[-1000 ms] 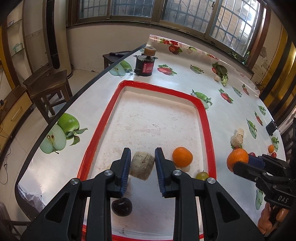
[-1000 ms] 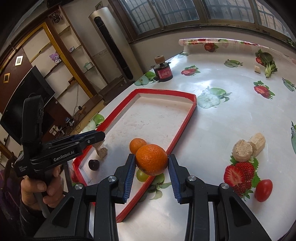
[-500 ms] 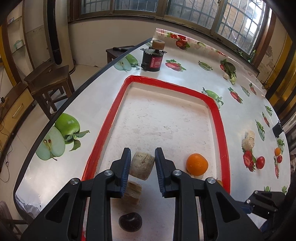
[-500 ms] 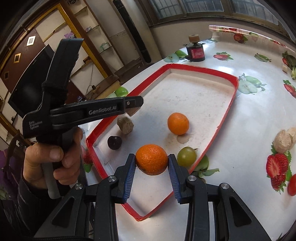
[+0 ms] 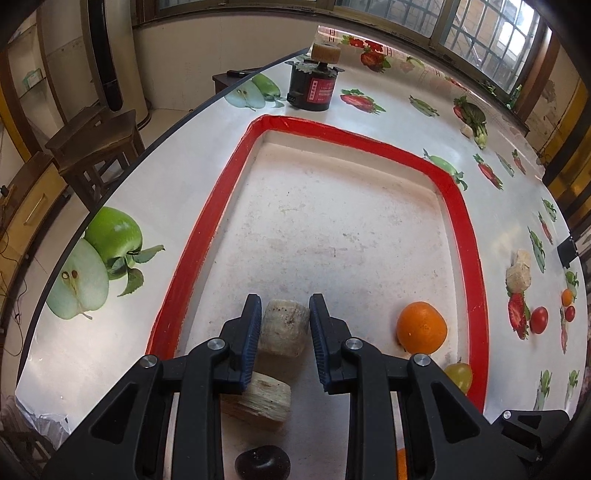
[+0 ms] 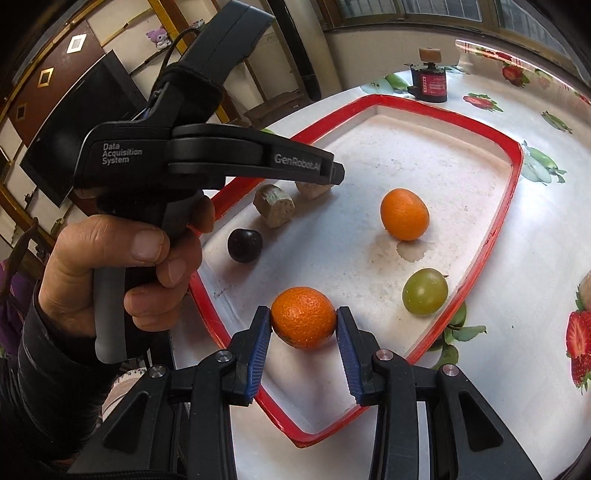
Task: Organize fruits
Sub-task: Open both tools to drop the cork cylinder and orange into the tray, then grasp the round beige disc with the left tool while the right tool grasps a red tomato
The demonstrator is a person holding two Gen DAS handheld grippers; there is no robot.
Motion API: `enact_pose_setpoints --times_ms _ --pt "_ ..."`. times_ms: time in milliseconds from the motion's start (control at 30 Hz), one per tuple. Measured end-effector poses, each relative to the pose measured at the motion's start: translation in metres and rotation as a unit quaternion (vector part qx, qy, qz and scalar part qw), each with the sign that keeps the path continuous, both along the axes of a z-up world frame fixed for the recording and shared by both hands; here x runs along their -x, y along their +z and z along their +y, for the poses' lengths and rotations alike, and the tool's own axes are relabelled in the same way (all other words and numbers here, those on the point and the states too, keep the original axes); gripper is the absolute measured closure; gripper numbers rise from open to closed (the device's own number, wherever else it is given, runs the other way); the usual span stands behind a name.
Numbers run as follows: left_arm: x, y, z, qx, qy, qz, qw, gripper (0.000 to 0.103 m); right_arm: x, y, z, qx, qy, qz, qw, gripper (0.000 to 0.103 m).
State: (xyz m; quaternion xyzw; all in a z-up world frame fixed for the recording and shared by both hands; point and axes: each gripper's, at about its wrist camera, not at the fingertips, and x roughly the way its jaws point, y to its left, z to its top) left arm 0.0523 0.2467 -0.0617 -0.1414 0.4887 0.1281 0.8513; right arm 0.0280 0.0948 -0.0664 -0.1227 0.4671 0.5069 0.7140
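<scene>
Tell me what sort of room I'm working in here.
Most likely a lived-in home room, perhaps a dining area: a table covered with a fruit-print cloth, wooden stools beside it, barred windows behind, and wall shelves holding a plush toy.

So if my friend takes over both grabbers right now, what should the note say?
Left gripper: shut on a beige chunk, low over the red-rimmed tray.
Right gripper: shut on an orange, over the tray's near corner.
Already in the tray: another orange, a green fruit, a dark fruit, a second beige chunk.
Left: set both held pieces down, then fetch the beige chunks and red fruit from the table.
</scene>
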Motion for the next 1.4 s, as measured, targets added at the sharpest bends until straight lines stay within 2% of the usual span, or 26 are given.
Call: enact_pose_setpoints --times_ms 133,200,233,267,300,567,800,1400 --pt "0.001 0.0 -0.001 -0.001 0.002 0.004 1.0 0.077 -0.001 0.001 0.001 0.003 0.003 -0.001 1.0 0.066" --pt "0.002 0.002 -0.001 -0.001 0.004 0.004 1.0 0.067 -0.001 0.002 0.001 0.004 0.004 0.0 1.0 0.06" --pt "0.002 0.002 -0.001 -0.003 0.006 0.003 1.0 0.057 -0.003 0.003 0.002 0.001 0.005 0.001 1.0 0.057" --pt "0.003 0.003 -0.001 -0.006 0.008 0.002 0.9999 0.052 -0.002 0.003 0.002 0.0 0.005 -0.001 1.0 0.052" --pt "0.005 0.005 -0.001 -0.007 0.01 0.0 0.9999 0.052 -0.001 0.004 0.001 -0.001 0.004 -0.006 1.0 0.049" --pt "0.013 0.018 -0.004 -0.011 0.015 -0.011 0.9998 0.052 0.0 0.014 -0.012 -0.017 -0.004 -0.007 1.0 0.049" --pt "0.021 0.031 -0.013 -0.01 0.016 -0.028 0.9994 0.052 -0.007 0.027 -0.038 -0.035 -0.035 -0.011 0.999 0.049" --pt "0.019 0.049 -0.077 -0.01 -0.039 -0.047 0.9981 0.052 -0.021 0.042 -0.135 -0.055 -0.135 -0.022 0.989 0.049"
